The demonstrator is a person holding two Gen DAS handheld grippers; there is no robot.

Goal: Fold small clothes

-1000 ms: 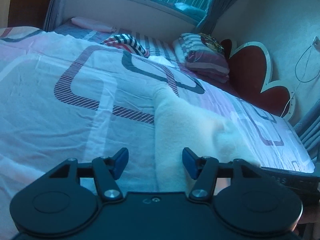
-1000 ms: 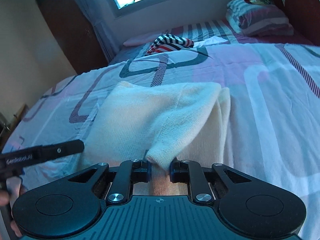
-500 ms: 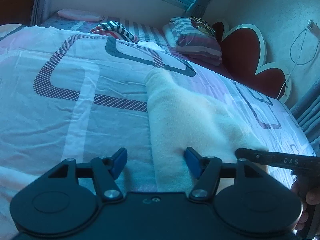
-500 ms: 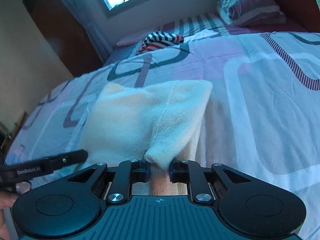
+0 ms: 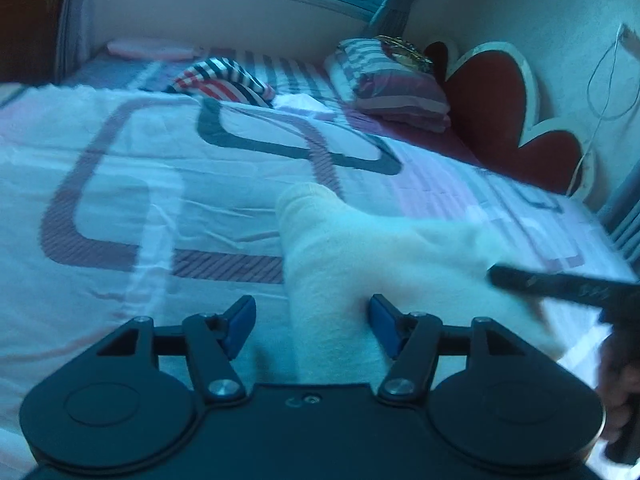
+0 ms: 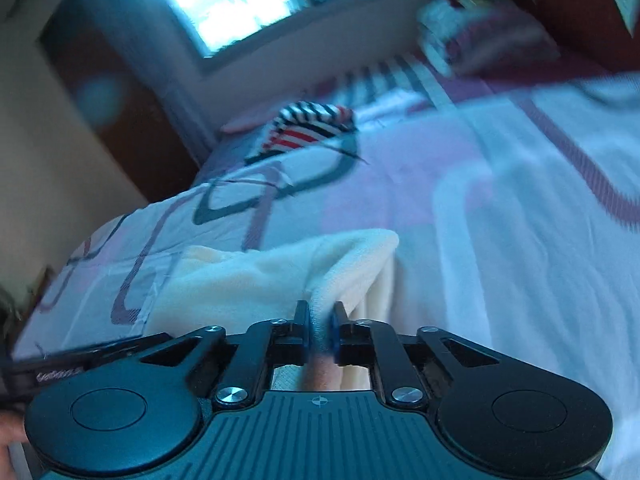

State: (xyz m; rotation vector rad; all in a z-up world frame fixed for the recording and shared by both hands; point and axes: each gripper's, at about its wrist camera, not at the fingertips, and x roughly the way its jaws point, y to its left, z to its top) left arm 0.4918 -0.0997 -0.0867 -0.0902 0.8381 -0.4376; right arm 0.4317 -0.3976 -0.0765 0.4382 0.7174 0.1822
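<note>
A cream knitted garment (image 5: 360,256) lies on the patterned bedspread (image 5: 120,184). My left gripper (image 5: 312,324) stands open low over its near left edge; the cloth lies between the blue pads without being pinched. In the right wrist view a fold of the cream garment (image 6: 240,276) rises into my right gripper (image 6: 320,328), whose jaws are closing and press on that fold. In the left wrist view the right gripper (image 5: 560,284) shows as a black bar over the cloth's right side. At the right wrist view's lower left is the left gripper (image 6: 80,364).
A red, white and navy striped garment (image 5: 224,80) lies far up the bed, near stacked striped pillows (image 5: 396,84) and a dark red scalloped headboard (image 5: 500,120). A window and curtains are beyond. A hand (image 5: 620,380) holds the right gripper at the bed's right edge.
The right gripper's jaws narrowed on the fold, and it carried the fold across, rolling a little. The left gripper slid along the garment's edge, its jaws slightly wider.
</note>
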